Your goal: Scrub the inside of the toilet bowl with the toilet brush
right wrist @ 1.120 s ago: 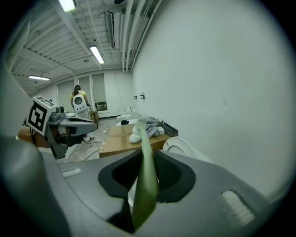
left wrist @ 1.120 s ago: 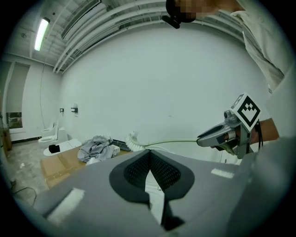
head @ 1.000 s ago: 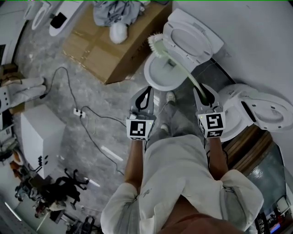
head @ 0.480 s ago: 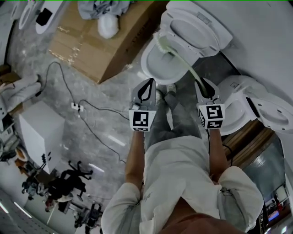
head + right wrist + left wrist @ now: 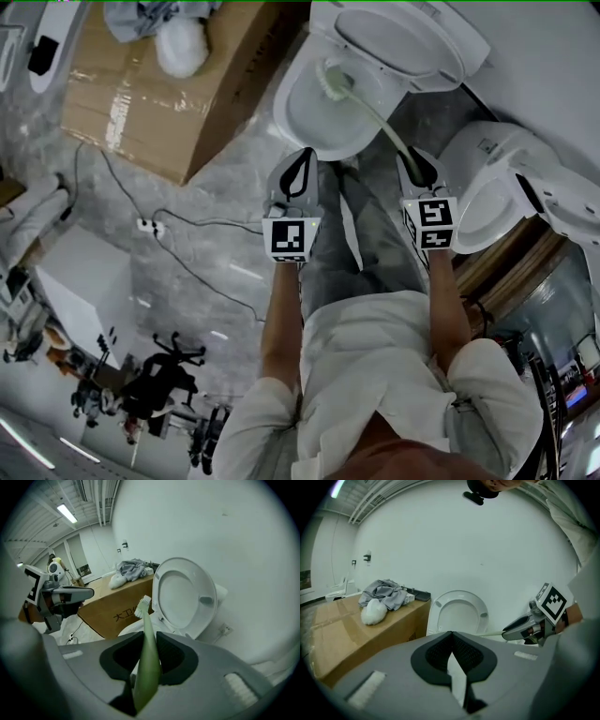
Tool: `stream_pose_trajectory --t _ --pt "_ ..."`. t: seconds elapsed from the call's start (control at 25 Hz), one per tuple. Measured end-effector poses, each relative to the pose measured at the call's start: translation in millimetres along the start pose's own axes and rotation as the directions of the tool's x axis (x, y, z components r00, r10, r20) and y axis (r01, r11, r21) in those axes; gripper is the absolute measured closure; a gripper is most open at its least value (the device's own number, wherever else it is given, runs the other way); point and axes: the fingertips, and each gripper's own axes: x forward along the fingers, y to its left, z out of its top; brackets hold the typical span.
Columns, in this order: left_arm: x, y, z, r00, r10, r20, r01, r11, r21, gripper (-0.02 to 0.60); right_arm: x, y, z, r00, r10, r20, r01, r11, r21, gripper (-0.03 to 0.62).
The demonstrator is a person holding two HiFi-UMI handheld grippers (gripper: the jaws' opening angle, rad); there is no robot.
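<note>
Right of the cardboard box [image 5: 141, 84], the left tool [image 5: 298, 183] hangs just short of the white toilet bowl [image 5: 281, 117], its jaws pressed together on nothing. The toilet brush [image 5: 373, 111], a slim pale-green handle ending in a white bristle head, slants across the open bowl with its head near the far rim, below the raised seat [image 5: 394, 42]. The right tool [image 5: 415, 171] pinches the handle's near end.

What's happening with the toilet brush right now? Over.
Right gripper shut on toilet brush handle. Its head over toilet bowl. Left gripper shut, empty. Seat up, nothing blocking.
</note>
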Motion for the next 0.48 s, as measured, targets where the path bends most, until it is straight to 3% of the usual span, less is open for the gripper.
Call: stream_pose_trajectory --t 0.48 --pt "40 22 -76 0.996 -0.05 -0.075 0.048 0.998 -0.027 0.565 78 4 -69 0.993 -0.04 -0.111 0.054 0.99 0.131 0.505"
